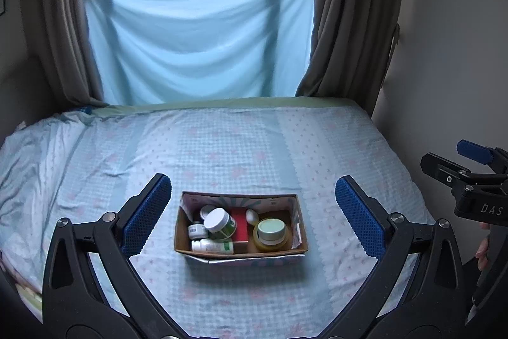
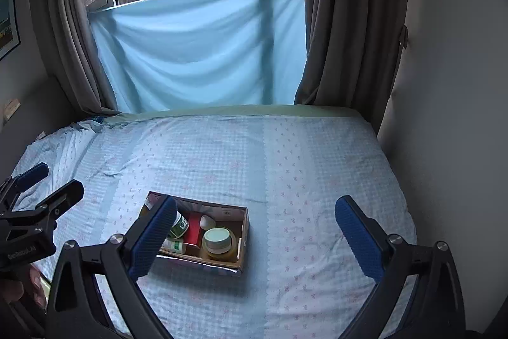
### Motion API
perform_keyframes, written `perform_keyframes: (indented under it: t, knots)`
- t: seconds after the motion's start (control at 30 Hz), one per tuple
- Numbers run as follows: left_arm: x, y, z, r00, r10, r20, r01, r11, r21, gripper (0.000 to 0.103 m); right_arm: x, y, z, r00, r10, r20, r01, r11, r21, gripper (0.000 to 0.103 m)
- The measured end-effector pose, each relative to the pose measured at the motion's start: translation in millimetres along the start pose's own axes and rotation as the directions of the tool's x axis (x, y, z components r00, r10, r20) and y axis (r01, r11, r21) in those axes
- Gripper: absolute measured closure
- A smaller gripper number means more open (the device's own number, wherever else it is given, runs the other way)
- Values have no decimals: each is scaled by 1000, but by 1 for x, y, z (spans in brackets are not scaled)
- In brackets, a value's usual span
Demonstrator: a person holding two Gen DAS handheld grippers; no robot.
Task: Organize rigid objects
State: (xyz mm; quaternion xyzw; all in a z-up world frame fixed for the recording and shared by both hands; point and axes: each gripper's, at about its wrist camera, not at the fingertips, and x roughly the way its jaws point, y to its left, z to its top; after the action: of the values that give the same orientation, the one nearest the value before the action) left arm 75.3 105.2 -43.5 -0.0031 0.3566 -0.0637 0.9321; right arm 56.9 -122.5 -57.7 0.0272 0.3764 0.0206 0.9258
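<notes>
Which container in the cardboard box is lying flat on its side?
The white plastic bottle with a green label, along the box's near wall. The white-lidded green jar only leans on it.

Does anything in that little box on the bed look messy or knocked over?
Somewhat. In the cardboard box, a white-lidded jar leans tilted on other items and a white bottle lies on its side. Nothing looks spilled.

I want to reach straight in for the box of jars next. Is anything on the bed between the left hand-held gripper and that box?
Nothing visible. The left hand-held gripper hangs open above the cardboard box, with only bare bedsheet around it. The right hand-held gripper is off to the side, also open.
</notes>
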Motion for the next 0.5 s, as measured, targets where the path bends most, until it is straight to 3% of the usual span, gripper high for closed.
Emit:
perform_keyframes:
  t: [0.5]
  knots:
    - [-13,-20,0,999,20,48,-21,1000,20,0,-12,-14,-2,999,-10,41,10,1000,9,3]
